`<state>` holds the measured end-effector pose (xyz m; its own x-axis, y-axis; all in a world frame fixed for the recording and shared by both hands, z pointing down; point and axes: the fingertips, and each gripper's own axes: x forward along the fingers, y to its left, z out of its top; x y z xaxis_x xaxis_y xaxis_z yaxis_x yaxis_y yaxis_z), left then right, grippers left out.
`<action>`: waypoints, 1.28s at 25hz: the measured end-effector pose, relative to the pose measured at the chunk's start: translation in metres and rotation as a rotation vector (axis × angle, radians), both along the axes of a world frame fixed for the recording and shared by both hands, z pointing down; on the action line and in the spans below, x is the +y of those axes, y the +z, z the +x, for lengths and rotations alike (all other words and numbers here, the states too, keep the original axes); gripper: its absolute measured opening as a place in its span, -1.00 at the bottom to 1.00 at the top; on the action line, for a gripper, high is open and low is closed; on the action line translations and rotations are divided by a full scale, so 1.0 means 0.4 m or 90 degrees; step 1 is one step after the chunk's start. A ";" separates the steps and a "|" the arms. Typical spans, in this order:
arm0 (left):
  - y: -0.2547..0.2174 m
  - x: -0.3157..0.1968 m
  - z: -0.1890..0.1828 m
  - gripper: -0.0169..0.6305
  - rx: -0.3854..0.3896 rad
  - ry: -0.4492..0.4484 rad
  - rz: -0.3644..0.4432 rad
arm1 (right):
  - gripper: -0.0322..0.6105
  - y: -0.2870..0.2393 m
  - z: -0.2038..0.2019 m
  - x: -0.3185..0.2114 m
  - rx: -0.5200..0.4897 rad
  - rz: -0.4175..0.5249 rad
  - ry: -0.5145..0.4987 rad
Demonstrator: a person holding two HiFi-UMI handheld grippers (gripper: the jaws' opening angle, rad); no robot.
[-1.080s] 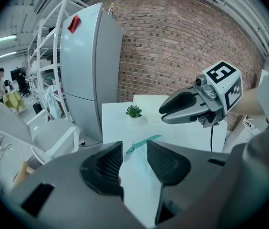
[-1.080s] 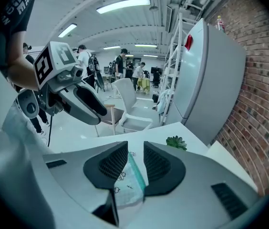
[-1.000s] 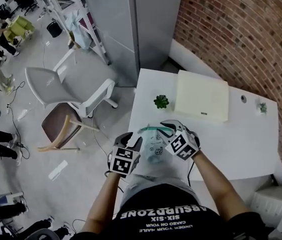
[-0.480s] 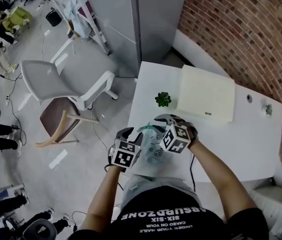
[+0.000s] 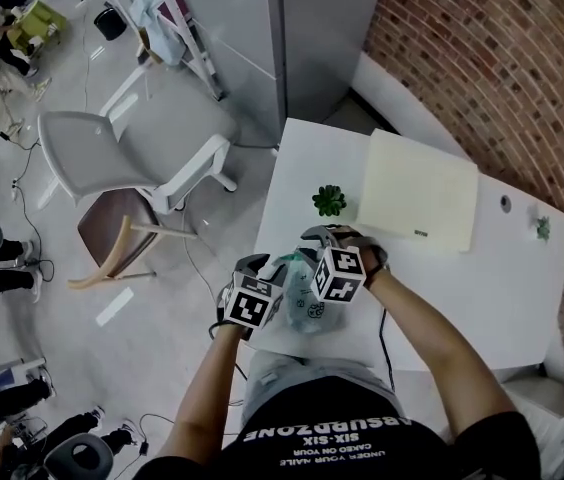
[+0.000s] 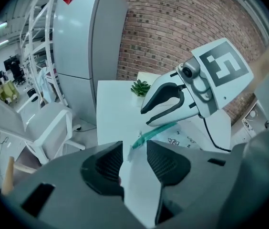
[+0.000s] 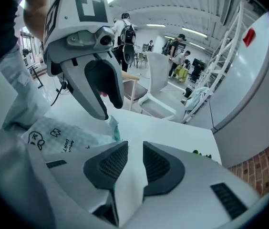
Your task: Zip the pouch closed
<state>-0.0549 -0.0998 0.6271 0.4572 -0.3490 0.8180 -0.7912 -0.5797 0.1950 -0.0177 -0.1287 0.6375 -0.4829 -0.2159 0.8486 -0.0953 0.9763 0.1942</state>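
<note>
1. The pouch (image 5: 309,306) is at the near edge of the white table (image 5: 482,288), just in front of the person, between the two tools. It is pale and half-transparent, with small printed drawings on it.
2. The left tool (image 6: 134,152) has its jaws almost together. A pale edge of the pouch runs up between the dark ribbed pads (image 6: 103,166), so this tool is gripping the left end of the pouch.
3. The right tool (image 7: 135,159) has its jaws drawn close as well. A fold of the white pouch material sits pinched between them.
4. The teal zipper (image 6: 152,134) runs along the top of the pouch, from beside the left tool toward the right tool.
5. In the head view the two tools are near each other, with their marker cubes facing up and their jaws pointing away from the person.
6. Further back on the table stand a small green plant (image 5: 328,201) and a flat pale box (image 5: 420,198), both well apart from the pouch.
7. A grey chair (image 5: 112,158) stands on the floor at the left of the table, and a brick wall (image 5: 502,58) is behind the table.
</note>
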 end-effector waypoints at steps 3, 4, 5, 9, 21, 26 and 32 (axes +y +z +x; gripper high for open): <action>0.036 0.000 0.009 -0.52 -0.014 0.019 -0.014 | -0.60 0.025 0.001 -0.001 0.027 0.015 -0.039; 0.048 -0.001 0.010 -0.51 -0.019 0.023 -0.016 | -0.60 0.032 -0.001 -0.001 0.033 0.018 -0.050; 0.057 -0.003 0.010 -0.52 -0.025 0.026 -0.018 | -0.60 0.039 -0.003 -0.001 0.039 0.020 -0.060; 0.084 -0.005 0.012 -0.52 -0.032 0.025 -0.038 | -0.60 0.065 -0.010 -0.002 0.065 0.027 -0.095; 0.141 -0.006 0.016 -0.64 -0.050 0.032 -0.079 | -0.70 0.108 -0.020 0.025 0.118 0.088 -0.244; 0.145 -0.013 0.007 -0.73 -0.069 0.036 -0.061 | -0.82 0.116 -0.019 0.039 0.144 0.130 -0.313; 0.147 -0.018 0.002 -0.82 -0.124 0.045 0.005 | -0.84 0.113 -0.034 0.050 0.128 0.119 -0.315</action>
<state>-0.0543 -0.1072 0.6859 0.3151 -0.3279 0.8906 -0.7703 -0.6366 0.0382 -0.0315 -0.1089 0.6825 -0.3973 -0.1606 0.9035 0.4216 0.8426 0.3351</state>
